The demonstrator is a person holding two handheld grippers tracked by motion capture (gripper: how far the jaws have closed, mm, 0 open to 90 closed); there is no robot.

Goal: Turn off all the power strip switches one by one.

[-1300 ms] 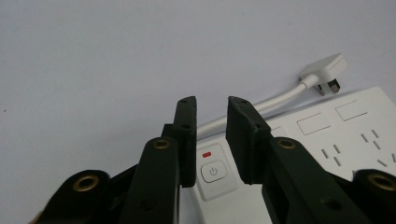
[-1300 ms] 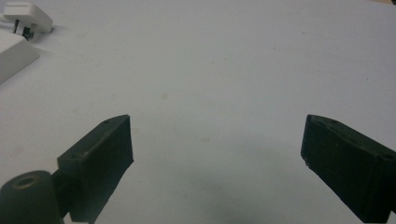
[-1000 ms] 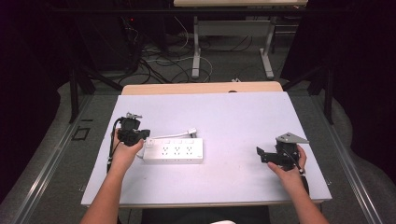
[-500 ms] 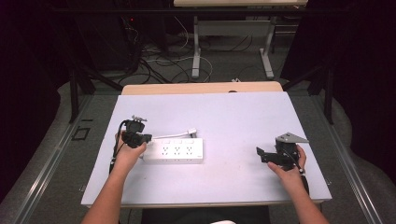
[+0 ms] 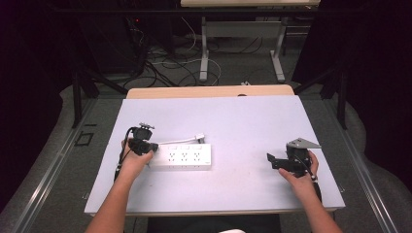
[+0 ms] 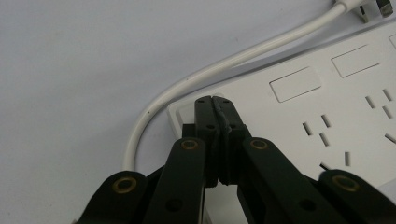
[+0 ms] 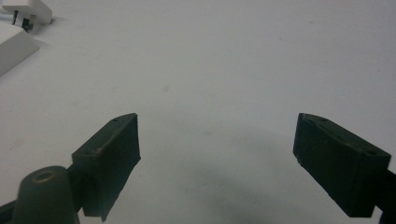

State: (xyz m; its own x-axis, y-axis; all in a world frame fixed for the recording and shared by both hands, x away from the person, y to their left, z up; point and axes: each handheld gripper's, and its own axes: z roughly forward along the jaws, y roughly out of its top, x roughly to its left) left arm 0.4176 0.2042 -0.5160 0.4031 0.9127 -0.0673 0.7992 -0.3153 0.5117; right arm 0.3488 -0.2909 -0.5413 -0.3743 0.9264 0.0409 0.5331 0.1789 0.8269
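My left gripper [image 6: 215, 100], jaws pressed together, tips the power strip [image 5: 182, 156] left-of-center; right gripper [image 7: 217, 140] gapes over bare table [image 5: 243, 121] lower right.

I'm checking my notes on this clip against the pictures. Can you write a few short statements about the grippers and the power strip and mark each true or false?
1. The left gripper has its jaws closed over the power strip. True.
2. The right gripper grips the plug. False: its jaws stand open over bare table.
3. The plug lies unplugged beside the strip. True.
4. The strip is black. False: it is white.
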